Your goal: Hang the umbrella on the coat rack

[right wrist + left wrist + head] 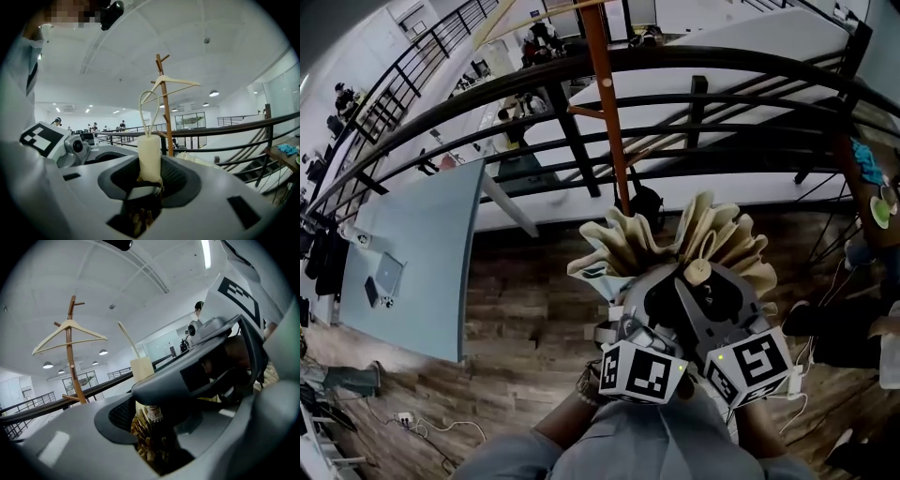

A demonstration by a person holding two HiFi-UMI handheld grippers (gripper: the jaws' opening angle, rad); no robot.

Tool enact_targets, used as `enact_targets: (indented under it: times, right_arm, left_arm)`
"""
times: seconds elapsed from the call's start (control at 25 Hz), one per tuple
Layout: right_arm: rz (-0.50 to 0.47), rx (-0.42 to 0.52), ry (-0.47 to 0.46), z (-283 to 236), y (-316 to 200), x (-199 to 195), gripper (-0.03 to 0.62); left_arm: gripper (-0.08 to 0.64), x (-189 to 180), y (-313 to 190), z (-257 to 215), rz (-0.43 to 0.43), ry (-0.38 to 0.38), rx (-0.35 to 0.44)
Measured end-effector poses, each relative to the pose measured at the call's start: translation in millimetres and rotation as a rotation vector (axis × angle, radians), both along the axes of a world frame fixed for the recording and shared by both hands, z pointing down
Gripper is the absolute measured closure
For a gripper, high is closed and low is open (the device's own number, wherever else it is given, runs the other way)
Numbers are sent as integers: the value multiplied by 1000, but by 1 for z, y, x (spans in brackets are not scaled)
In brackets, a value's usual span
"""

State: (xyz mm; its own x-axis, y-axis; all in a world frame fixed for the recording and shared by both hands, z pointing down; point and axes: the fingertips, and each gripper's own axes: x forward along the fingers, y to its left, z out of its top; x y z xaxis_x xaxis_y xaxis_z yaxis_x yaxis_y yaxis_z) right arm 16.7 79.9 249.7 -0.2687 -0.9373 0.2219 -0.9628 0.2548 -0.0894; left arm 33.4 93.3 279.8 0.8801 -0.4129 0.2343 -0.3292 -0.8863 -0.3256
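While the right claw (149,183) clamps the pale handle (149,157) of the folded cream umbrella (675,246), the cord loop stands upright, in line with the coat rack (165,112) ahead. The left claw (153,423) is closed on the pleated canopy, with the rack off to its left. The umbrella is near the rack, not touching it. A wooden hanger (69,333) is on the rack's upper pegs.
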Motion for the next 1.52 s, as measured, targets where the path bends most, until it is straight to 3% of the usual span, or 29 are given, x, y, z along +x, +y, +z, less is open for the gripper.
enact_targets:
  times: [0.56, 1.04, 1.52]
  right_arm:
    - [13, 26, 8, 4, -28, 12, 457]
    - [-73, 32, -13, 14, -59, 18, 457]
    - [-187, -45, -13, 33, -126, 68, 457]
  left_arm:
    - [393, 12, -28, 6, 19, 0, 31]
    - [393, 19, -60, 16, -67, -15, 27]
    - [394, 69, -129, 31, -186, -33, -42]
